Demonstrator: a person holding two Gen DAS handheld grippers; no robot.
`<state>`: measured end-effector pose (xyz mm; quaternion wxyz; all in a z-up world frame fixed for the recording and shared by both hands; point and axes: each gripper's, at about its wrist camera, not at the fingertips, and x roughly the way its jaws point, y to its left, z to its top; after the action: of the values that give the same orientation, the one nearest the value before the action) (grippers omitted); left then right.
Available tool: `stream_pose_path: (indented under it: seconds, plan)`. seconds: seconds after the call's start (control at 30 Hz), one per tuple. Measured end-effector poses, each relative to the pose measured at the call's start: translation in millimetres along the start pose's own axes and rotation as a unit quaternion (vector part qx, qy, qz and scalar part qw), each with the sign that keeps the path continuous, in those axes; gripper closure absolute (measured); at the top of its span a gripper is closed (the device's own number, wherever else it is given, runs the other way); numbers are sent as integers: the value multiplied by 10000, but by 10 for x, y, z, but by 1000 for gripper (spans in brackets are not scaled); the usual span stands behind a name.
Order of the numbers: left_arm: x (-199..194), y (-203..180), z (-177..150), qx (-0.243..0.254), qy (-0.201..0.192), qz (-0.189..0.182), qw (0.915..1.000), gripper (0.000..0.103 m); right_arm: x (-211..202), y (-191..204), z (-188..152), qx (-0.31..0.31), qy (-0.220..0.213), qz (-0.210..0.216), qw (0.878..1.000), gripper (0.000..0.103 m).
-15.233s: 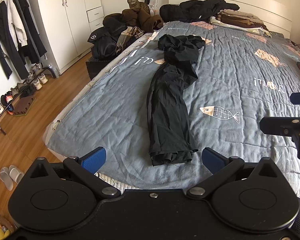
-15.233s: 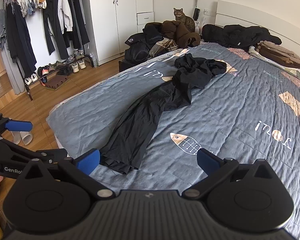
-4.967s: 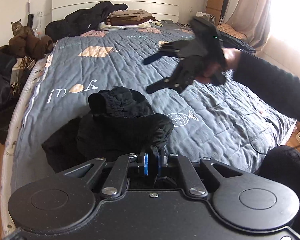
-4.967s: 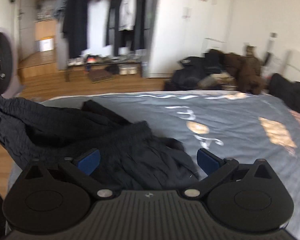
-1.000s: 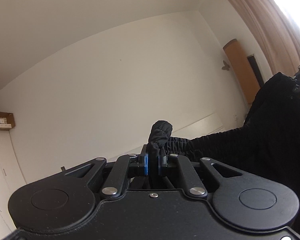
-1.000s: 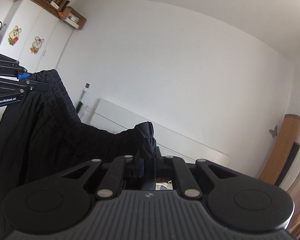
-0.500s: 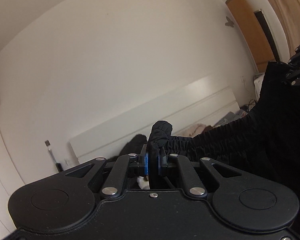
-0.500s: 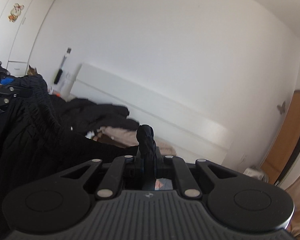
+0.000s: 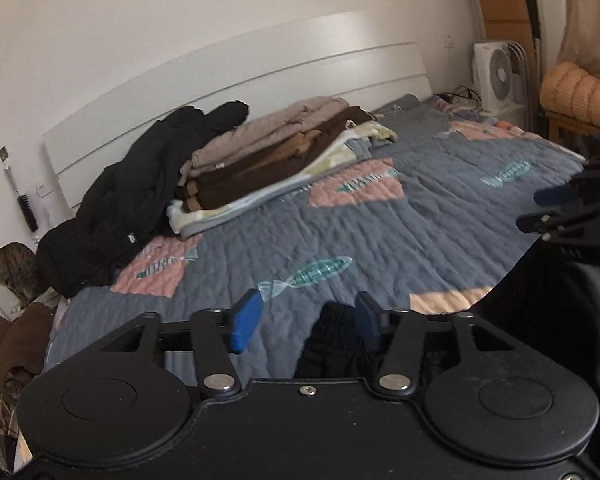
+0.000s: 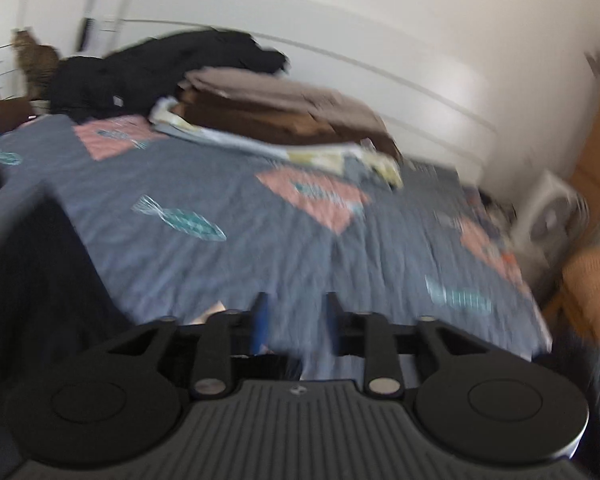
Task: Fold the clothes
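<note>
The black trousers (image 9: 548,320) lie spread low over the near part of the grey-blue fish-patterned quilt (image 9: 340,220). A bunched piece of their waistband (image 9: 332,336) sits between the fingers of my left gripper (image 9: 304,320), against the right pad (image 9: 367,320). That gripper is open and the left pad is clear of the cloth. At the right edge of the left wrist view my right gripper (image 9: 534,210) hovers above the trousers. The blurred right wrist view shows my right gripper (image 10: 296,320) open with nothing between its fingers, and the trousers (image 10: 40,280) dark at the left.
A folded stack of beige and brown clothes (image 9: 268,160) and a black jacket (image 9: 148,184) lie by the white headboard (image 9: 240,64). A cat (image 9: 8,272) sits at the left. A white fan (image 9: 496,76) and an orange cushion (image 9: 580,92) stand right of the bed.
Both grippers were shut on the trousers' waistband and pointed up at the wall. They have tipped down toward the bed and opened, and the trousers now rest on the quilt.
</note>
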<state>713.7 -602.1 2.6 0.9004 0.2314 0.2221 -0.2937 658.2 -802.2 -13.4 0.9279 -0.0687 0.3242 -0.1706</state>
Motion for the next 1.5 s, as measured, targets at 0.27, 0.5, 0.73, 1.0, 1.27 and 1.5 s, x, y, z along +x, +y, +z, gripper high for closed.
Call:
stream_pose_path:
  seconds: [0.27, 0.5, 0.73, 1.0, 1.27, 1.5]
  plan:
    - [-1201, 264, -1051, -809, 294, -481, 9951, 27, -753, -544, -482, 879, -148, 1215, 9886, 31]
    - [-2525, 18, -2407, -1596, 1182, -489, 9789, 27, -2366, -216, -1687, 1117, 591, 1354, 9827, 26]
    - [-3681, -393, -3315, -1697, 1391, -481, 9745, 27, -3596, 748, -2897, 1635, 1398, 2207, 9513, 26]
    - [-4404, -851, -3913, -1208, 936, -476, 9871, 27, -4559, 1697, -3601, 1010, 1160, 2173, 9639, 26]
    - [-4903, -1041, -4251, -979, 332, -95, 9946, 27, -5328, 2120, -4025, 752, 615, 2236, 9698, 26]
    - [-4902, -1268, -4414, -905, -8, 211, 9957, 27, -5548, 2254, -4215, 698, 289, 2113, 9745, 26]
